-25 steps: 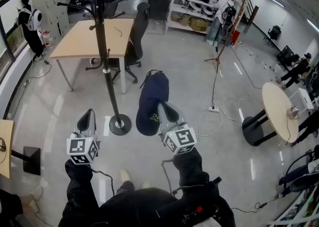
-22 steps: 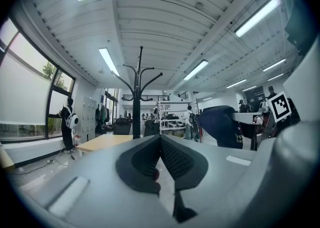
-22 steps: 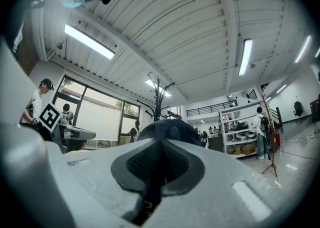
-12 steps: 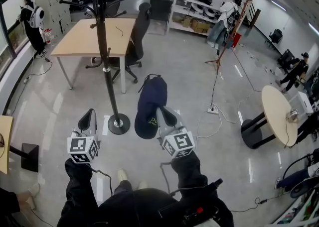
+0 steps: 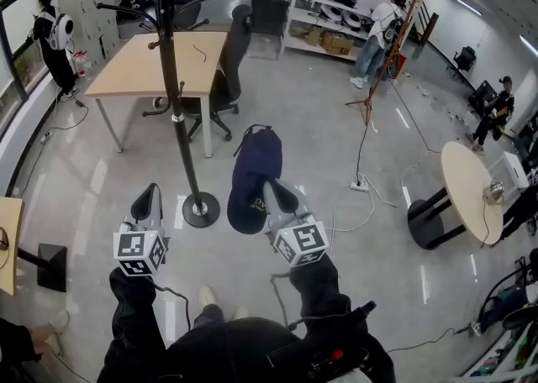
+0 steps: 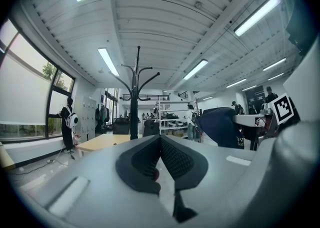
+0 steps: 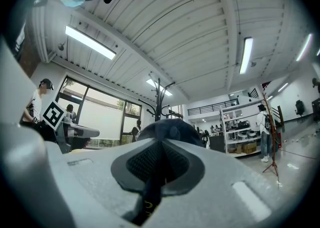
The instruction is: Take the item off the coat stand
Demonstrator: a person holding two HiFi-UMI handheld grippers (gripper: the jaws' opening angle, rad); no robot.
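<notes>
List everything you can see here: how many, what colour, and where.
coat stand: one, black, floor ahead-left
cap: one, navy, held clear of the stand
desk: one, light wood, behind the stand
office chair: one, black, beside the desk
round table: one, light top, far right
shelving: one unit, white, back of the room
bystanders: several, room's edges
left gripper: grey, shut, empty
right gripper: grey, shut on the cap
</notes>
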